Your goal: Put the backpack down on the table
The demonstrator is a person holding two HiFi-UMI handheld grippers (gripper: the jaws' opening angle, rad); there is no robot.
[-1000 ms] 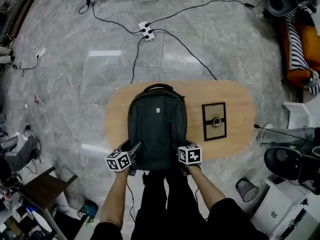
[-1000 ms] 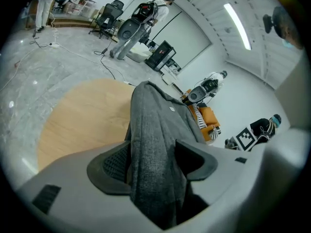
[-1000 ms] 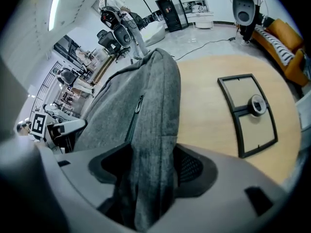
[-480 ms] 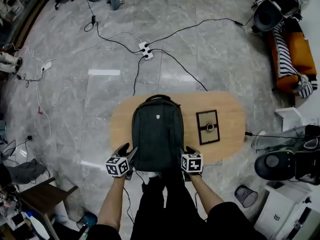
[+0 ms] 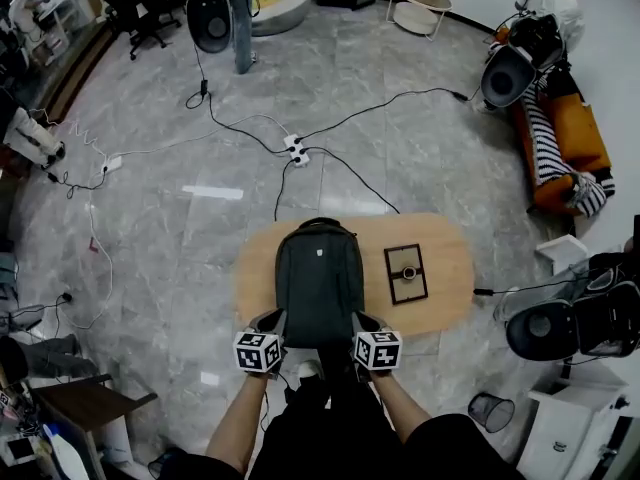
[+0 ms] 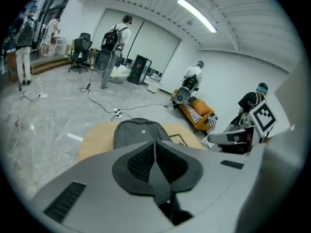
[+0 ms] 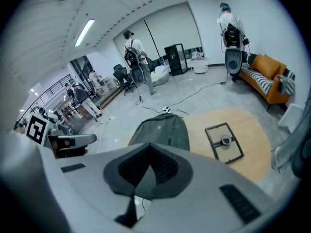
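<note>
- Nearest: the person is holding both forearms forward and low. The left gripper (image 5: pixel 268 324) and the right gripper (image 5: pixel 364 322) are hovering side by side at the near edge of the table, marker cubes facing up.
- Both pairs of jaws have just been closing and are now sitting pad against pad. Each gripper's own view is showing nothing caught between them.
- A second ago they were standing wide, flanking the bag's bottom corners. Now they are hanging just short of it, touching no part that I can make out.
- Past them: the dark grey fabric backpack (image 5: pixel 319 278) is lying flat on the oval light-wood table (image 5: pixel 452 268). Its top handle is pointing away and its bottom end is reaching the near edge.
- It is sitting the same way on the table as a second ago, neither dragged nor lifted with the hands.
- Just to its right, not touching it: a black rectangular frame with a small ring in its middle (image 5: pixel 407 273).
- Further off: a white power strip (image 5: pixel 294 151) is lying on the grey marble floor, black cables trailing from it.
- Reading: the bag is resting on its own with both grippers off it, so the put-down is looking finished. Only drawing the hands clear is remaining.
</note>
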